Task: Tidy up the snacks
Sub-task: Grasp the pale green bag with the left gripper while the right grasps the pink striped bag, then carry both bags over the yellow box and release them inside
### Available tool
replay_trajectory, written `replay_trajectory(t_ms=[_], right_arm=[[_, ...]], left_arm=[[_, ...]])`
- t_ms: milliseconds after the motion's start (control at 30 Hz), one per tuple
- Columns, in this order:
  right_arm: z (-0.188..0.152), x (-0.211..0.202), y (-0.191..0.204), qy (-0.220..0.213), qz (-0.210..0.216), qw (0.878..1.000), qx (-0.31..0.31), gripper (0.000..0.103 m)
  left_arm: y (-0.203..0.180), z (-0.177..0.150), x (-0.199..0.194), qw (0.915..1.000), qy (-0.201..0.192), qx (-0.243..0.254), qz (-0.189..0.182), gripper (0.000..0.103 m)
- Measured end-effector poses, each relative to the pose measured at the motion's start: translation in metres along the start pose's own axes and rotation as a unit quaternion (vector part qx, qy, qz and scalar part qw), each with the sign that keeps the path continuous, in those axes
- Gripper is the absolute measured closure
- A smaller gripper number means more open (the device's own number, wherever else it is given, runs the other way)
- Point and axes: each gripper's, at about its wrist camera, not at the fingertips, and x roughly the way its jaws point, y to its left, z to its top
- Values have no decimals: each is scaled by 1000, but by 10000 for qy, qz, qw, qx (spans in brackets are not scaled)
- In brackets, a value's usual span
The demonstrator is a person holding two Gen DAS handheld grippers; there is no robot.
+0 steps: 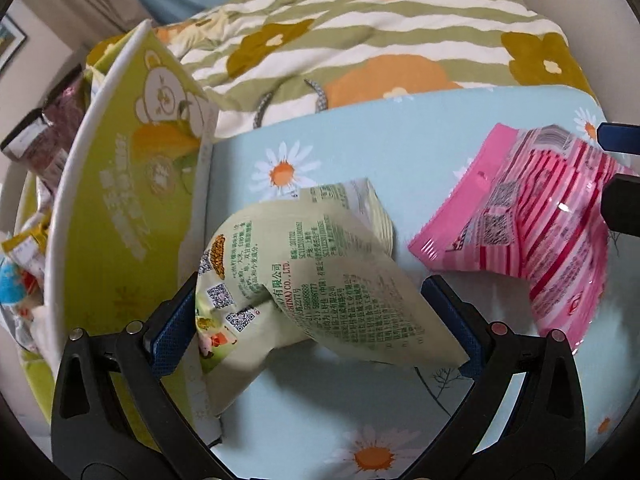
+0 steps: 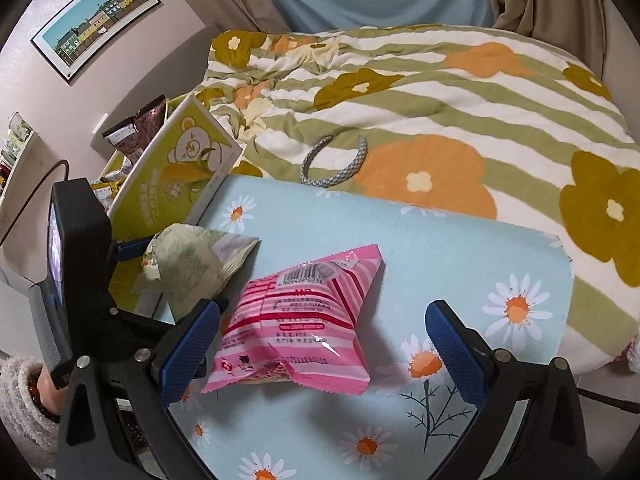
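Several snacks already sit in the green box (image 1: pixel 120 200); two packets remain on the daisy-print board (image 2: pixel 400 240). The left gripper (image 1: pixel 312 304) stands wide around the pale green packet (image 1: pixel 304 276); the right gripper (image 2: pixel 324 320), also wide, brackets the pink packet (image 2: pixel 296 324), neither gripped.

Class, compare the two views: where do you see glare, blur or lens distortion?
Left wrist view: the pink packet is motion-smeared, with glare on its film; the green packet prints sharp. Right wrist view: glare streak on the pink packet's lower half; fisheye bows the framed picture.
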Motion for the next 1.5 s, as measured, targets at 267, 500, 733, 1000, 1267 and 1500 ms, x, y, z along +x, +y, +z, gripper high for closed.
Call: replay_trajectory(t_ms=[267, 500, 733, 1000, 1267, 1500], right_arm=[[-6, 20, -5, 269, 205, 9994, 104, 0], [-1, 39, -3, 459, 424, 9978, 203, 0], [-2, 50, 6, 605, 387, 9974, 4, 0], [-5, 55, 13, 596, 221, 9978, -176, 1], [-13, 52, 20, 556, -30, 9978, -349, 31], [-16, 22, 28, 190, -154, 9991, -341, 36]], left_arm=[[4, 1, 4, 9996, -80, -189, -203, 0], [7, -4, 13, 9993, 81, -263, -243, 6], [26, -4, 4, 9980, -90, -521, -359, 39], [27, -12, -7, 9969, -224, -555, -516, 40], [23, -18, -23, 9957, -374, -548, -642, 40], [23, -19, -63, 9930, -749, -518, -748, 40]])
